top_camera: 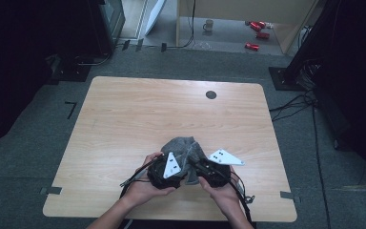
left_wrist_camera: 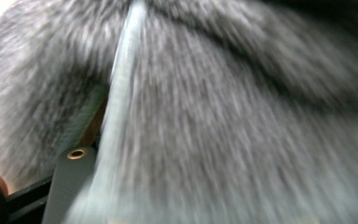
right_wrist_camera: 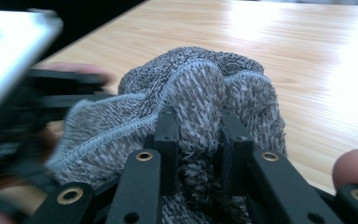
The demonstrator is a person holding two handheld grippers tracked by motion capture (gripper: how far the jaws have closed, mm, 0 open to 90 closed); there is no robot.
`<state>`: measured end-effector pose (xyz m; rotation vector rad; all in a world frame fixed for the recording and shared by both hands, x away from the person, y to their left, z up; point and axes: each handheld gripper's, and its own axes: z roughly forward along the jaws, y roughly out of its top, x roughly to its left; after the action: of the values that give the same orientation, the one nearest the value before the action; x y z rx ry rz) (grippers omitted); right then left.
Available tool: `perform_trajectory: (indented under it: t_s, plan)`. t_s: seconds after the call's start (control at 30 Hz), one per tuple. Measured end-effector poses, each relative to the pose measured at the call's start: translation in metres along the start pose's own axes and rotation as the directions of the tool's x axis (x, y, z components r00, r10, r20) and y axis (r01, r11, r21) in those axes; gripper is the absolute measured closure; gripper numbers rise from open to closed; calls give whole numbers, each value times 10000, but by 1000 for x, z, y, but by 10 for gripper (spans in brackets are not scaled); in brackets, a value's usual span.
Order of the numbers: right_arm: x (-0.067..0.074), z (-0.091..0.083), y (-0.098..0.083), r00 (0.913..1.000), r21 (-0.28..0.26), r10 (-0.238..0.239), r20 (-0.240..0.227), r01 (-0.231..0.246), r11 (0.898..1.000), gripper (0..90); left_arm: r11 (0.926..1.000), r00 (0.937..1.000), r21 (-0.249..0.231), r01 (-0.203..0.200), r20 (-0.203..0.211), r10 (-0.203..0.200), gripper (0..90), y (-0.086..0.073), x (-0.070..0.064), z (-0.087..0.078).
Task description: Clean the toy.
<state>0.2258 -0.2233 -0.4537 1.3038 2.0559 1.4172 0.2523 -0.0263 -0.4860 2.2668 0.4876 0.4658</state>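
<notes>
A grey terry cloth lies bunched on the wooden table, near its front edge. My right gripper is shut on a thick fold of the cloth, which bulges up between its two black jaws. My left gripper bites into the cloth's left side. In the left gripper view, blurred grey pile and a pale hem press against the one jaw that shows; the cloth covers the other jaw. Both hands hold the grippers close together, tips nearly meeting in the cloth.
A dark round grommet sits in the tabletop at the back right. Bare wood stretches behind and to both sides of the cloth. On the floor beyond the table are a mug, red objects and cables.
</notes>
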Motion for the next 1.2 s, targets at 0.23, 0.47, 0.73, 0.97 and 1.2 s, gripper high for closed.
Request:
perform_trajectory:
  t_s: [0.23, 0.47, 0.73, 0.97, 1.2]
  plan:
    - [-9, 6, -1, 9994, 95, 207, 272, -209, 9997, 737, 9998, 9998, -91, -201, -67, 201, 351, -2, -3, -4]
    - [11, 1, 5, 9993, 20, -167, -341, 168, 9999, 737, 9998, 9999, -187, 63, -106, -65, 351, -2, 2, -6]
    - [-22, -7, 3, 9942, -586, 1045, -247, -1057, 9927, 740, 9933, 9939, -944, 671, 934, -583, 351, -4, 11, -13]
    - [-24, -10, 4, 9904, -861, 1069, -871, -1144, 9897, 740, 9685, 9700, -1835, 1682, 2059, -1294, 351, -7, 26, -24]
    - [-22, -7, 2, 9812, -606, 1228, -1489, -1331, 9893, 742, 9417, 9423, -2403, 2355, 2938, -1607, 351, -15, 39, -29]
